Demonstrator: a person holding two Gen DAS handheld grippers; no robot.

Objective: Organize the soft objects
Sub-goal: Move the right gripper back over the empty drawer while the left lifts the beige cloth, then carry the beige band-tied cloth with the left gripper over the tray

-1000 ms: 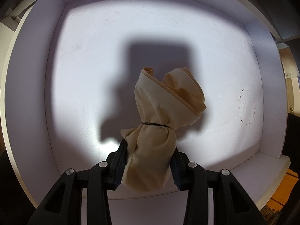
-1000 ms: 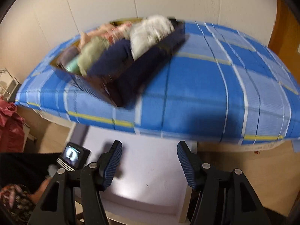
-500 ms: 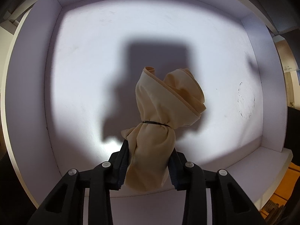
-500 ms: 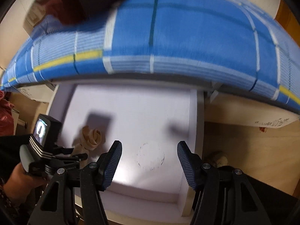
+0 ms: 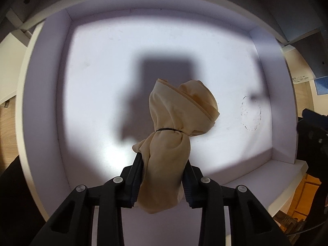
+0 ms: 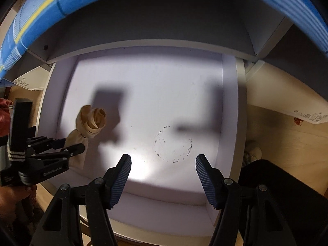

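Left wrist view, lower centre: my left gripper (image 5: 162, 184) is clamped on the lower half of a rolled cream cloth bundle (image 5: 174, 135), its black fingers (image 5: 135, 180) pressing both sides. A thin black band (image 5: 169, 130) cinches the bundle at mid-height; above it the cloth flares into loose folds at the frame's centre. Behind the bundle lies the white floor of an open drawer (image 5: 98, 86), with a dark block-shaped shadow in the middle and a faint dotted ring mark (image 5: 251, 113) at the right.

Right wrist view, bottom: my right gripper (image 6: 162, 176) points down into the same drawer (image 6: 155, 78); its ribbed blue pads (image 6: 121, 181) stand apart and are opening, with nothing between them. Just beyond lies the ring mark (image 6: 173, 143). At the left edge my left gripper (image 6: 67, 147) appears from the side, holding the bundle (image 6: 90, 123) above the drawer floor. Across the top of the frame arcs a blue plaid cover (image 6: 41, 14) with a yellow stripe.
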